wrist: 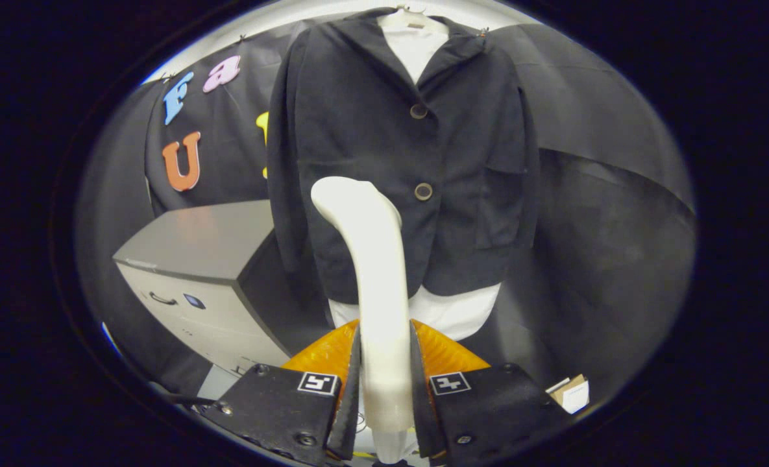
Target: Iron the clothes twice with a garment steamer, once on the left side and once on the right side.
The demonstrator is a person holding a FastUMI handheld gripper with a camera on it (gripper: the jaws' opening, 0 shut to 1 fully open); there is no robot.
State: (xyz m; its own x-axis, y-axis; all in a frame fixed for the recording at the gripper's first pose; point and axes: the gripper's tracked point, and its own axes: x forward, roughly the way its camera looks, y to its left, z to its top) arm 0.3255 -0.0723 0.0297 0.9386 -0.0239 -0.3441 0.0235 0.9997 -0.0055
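Holding white steamer point(371, 259) tight, tongs point(384, 376) squeezed on handle both sides. Steamer head up near left half of dark jacket point(410, 162), hung just ahead. Can't tell if any pass done; right side prob. left.

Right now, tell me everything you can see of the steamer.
The steamer is a smooth, cream-white plastic wand. Its straight handle rises between the claw fingers, which press it from both sides, then curves over to a rounded head. The head sits in front of the dark jacket, beside its lower button; contact with the cloth cannot be judged. No steam or cord is visible.
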